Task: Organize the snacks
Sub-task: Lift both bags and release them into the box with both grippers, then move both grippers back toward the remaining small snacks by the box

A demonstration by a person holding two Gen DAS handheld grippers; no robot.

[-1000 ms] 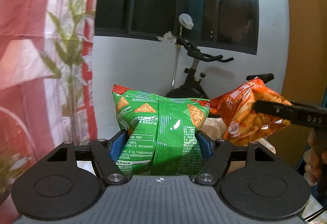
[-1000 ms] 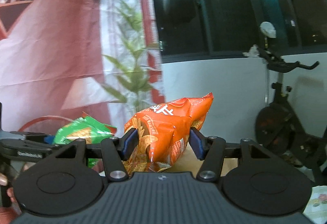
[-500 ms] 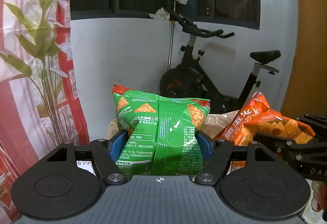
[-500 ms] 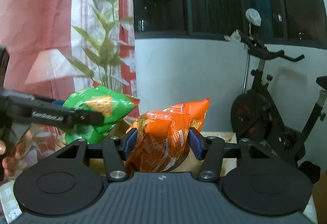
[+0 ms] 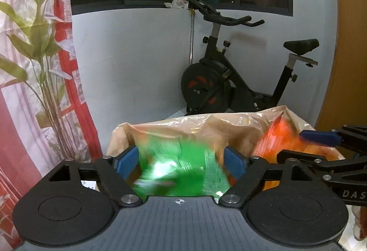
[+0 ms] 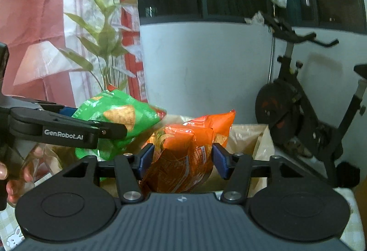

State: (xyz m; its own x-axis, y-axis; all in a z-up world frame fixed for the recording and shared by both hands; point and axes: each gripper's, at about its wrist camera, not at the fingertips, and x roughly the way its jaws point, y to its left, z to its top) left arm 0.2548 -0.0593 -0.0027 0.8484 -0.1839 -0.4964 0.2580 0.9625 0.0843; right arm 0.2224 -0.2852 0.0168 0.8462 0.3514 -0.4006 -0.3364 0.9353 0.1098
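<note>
1. Blue pads of the left gripper (image 5: 182, 165) sit on either side of the green snack bag (image 5: 181, 170), which is motion-blurred in the left wrist view; whether they are clamped on it or have let it go cannot be told.
2. Seen from the right wrist, the green snack bag (image 6: 117, 120) lies between the left tool's fingers, tilted, above the left edge of the plastic-lined box (image 6: 252, 136).
3. The right gripper (image 6: 182, 160) is clenched on the orange snack bag (image 6: 183, 154), its blue pads pressing both sides of the pack, which stands upright over the box opening.
4. In the left wrist view the orange snack bag (image 5: 282, 141) shows as a blur at the right side of the plastic-lined box (image 5: 183, 122), with the right gripper (image 5: 321, 143) reaching in from that side.
5. A person's fingers (image 6: 13, 173) grip the left tool's handle, left of the box.
6. Behind the box to the right stands an exercise bike (image 5: 229, 81) against a pale wall.
7. Left of the box hangs a red and white curtain (image 5: 34, 67) printed with green leaves.
</note>
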